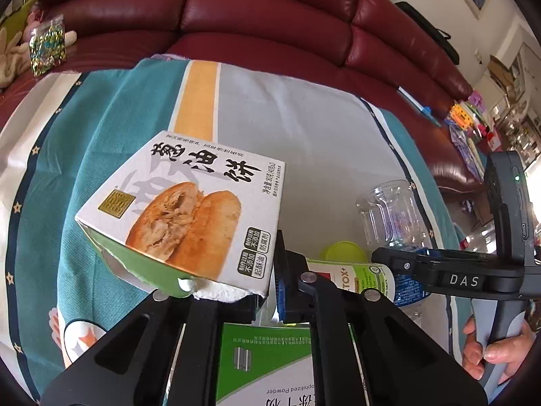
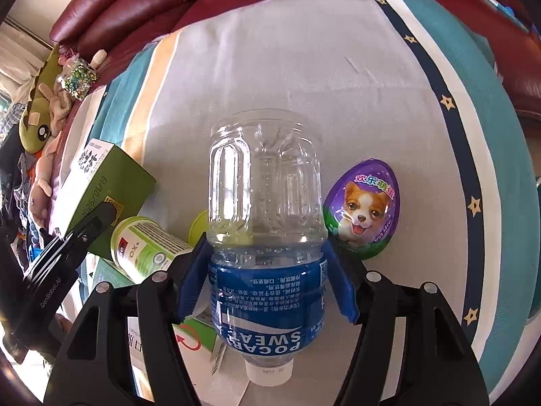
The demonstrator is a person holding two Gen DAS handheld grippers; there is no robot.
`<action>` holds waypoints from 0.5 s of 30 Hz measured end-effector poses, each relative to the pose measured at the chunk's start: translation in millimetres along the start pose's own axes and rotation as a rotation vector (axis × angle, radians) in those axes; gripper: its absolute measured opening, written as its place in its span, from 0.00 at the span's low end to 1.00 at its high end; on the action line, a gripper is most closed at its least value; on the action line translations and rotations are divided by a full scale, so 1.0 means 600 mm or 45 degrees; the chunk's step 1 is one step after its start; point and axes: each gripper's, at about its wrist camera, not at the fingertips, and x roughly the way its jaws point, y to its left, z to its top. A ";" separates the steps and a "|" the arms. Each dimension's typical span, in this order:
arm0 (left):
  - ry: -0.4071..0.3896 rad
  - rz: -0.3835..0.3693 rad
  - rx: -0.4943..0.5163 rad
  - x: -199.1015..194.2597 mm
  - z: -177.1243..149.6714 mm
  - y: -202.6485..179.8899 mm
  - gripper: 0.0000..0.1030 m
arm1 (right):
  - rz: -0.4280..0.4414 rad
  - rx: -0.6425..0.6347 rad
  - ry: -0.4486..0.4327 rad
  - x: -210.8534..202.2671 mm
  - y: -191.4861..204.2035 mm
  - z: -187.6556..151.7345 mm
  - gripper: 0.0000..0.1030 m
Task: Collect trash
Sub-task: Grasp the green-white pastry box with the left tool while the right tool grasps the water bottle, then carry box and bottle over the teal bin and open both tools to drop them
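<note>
My left gripper (image 1: 265,291) is shut on the torn edge of a white and green pastry box (image 1: 189,216) and holds it tilted above the cloth. The box also shows at the left in the right wrist view (image 2: 104,189). My right gripper (image 2: 267,277) is shut on an empty clear Pocari Sweat bottle (image 2: 267,223) by its blue label, cap toward the camera. The bottle (image 1: 392,216) and the right gripper (image 1: 416,267) show at the right in the left wrist view. A green and white canister (image 2: 148,247) lies between the box and the bottle.
A purple puppy-print egg (image 2: 361,209) lies right of the bottle. A green and white powder box (image 1: 267,365) lies under the left gripper. All rest on a teal and grey cloth (image 2: 304,67) over a table before a red leather sofa (image 1: 236,10). Plush toys (image 2: 40,125) lie on the sofa.
</note>
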 end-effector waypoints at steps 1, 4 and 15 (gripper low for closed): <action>-0.016 0.003 0.002 -0.009 0.002 0.000 0.05 | 0.003 -0.009 -0.018 -0.007 0.003 0.000 0.60; -0.052 0.013 0.000 -0.037 0.010 0.000 0.04 | 0.019 -0.028 -0.082 -0.040 0.010 -0.001 0.60; -0.171 0.001 0.086 -0.129 0.022 -0.091 0.04 | 0.081 0.025 -0.204 -0.147 -0.054 -0.044 0.60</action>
